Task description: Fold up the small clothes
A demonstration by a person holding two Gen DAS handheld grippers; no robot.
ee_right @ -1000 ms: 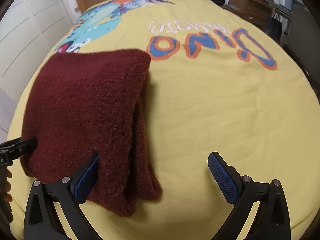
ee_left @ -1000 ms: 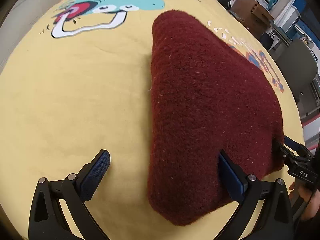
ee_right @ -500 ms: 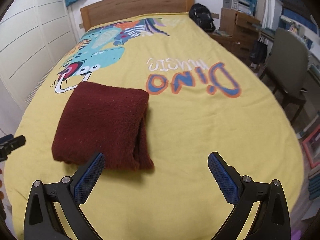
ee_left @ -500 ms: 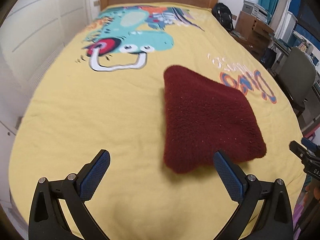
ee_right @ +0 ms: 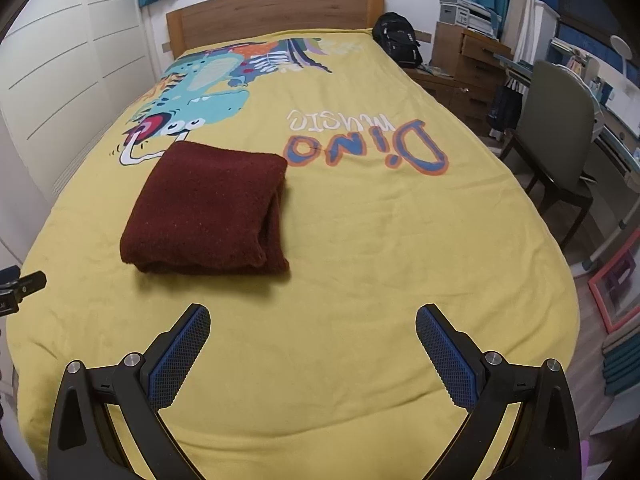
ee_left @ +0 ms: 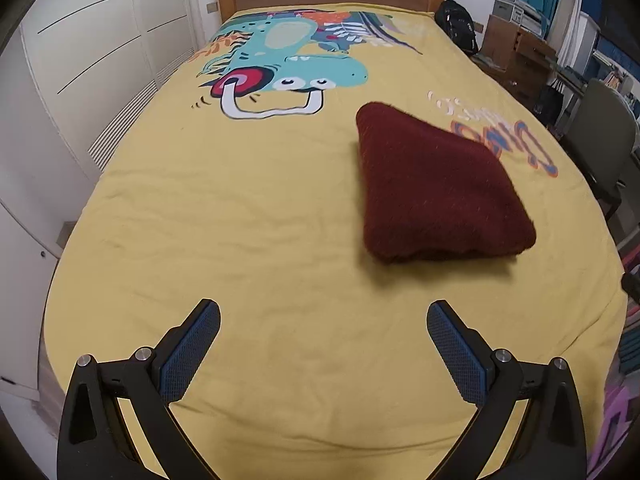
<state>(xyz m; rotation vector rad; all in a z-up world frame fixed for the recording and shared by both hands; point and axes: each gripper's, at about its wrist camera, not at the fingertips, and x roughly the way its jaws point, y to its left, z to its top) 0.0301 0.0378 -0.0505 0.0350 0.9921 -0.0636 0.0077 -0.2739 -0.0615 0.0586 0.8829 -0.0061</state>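
1. Left wrist view: the left claw [ee_left: 323, 344] stands spread wide at the bottom of the frame, pinching nothing, with only yellow bedspread [ee_left: 240, 220] between its blue pads. A second ago its right pad was pressed into the maroon cloth; now it has pulled back and up.
2. Right wrist view: the right claw [ee_right: 313, 346] is likewise spread and empty at the bottom of the frame, and has drawn away from the cloth in the same way.
3. Outward from both: the folded maroon garment [ee_left: 436, 188] lies alone on the bed, right of centre in the left view and left of centre [ee_right: 208, 208] in the right view, its layered edge facing right there.
4. Judgement: both claws have let go and retreated, so this fold looks finished. No other garment shows on the bed.
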